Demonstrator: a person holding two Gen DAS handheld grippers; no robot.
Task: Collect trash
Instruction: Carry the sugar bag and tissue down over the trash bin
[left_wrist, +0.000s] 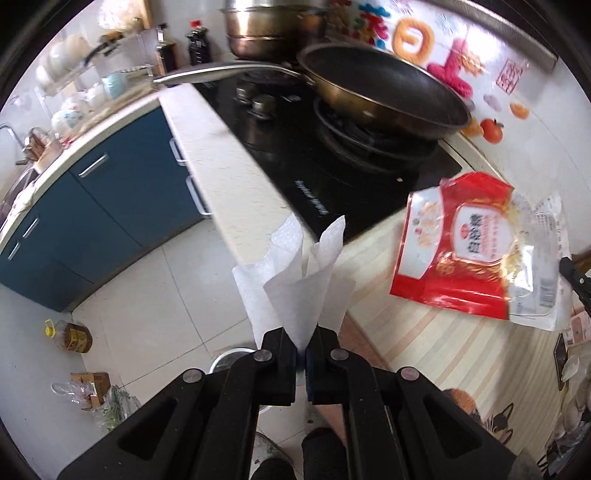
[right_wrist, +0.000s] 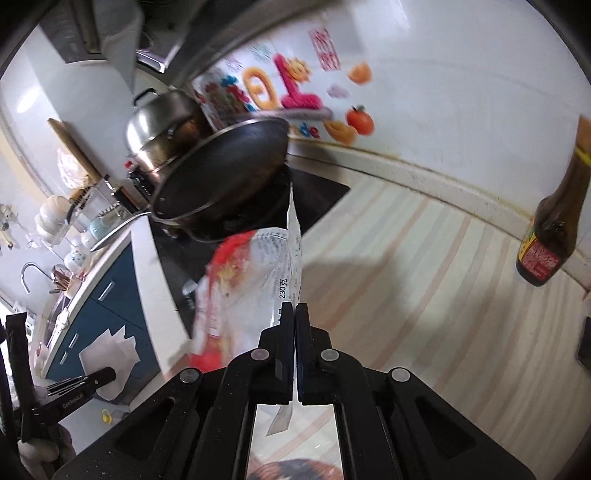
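The pale striped tabletop (right_wrist: 424, 258) is seen stretching from the black glass hob (left_wrist: 332, 177) to the white wall, with a wide dark frying pan (left_wrist: 384, 88) resting on a burner and a dark brown sauce bottle (right_wrist: 550, 236) standing near the wall. A red and clear plastic food bag (left_wrist: 461, 251) is held lifted above the tabletop, one printed edge being pinched between the pressed-together fingers of the right gripper (right_wrist: 295, 310). A crumpled white paper tissue (left_wrist: 299, 280) is clamped in the left gripper (left_wrist: 304, 336), whose fingers are closed on its bunched base, out past the tabletop edge and over the pale tiled floor (left_wrist: 155, 295). A round metal container (left_wrist: 231, 360), possibly a bin, is partly visible on the floor below. The carry is best done with both grips kept firm, the hanging bag steered clear of the pan, and nothing released until each piece is directly above the bin.
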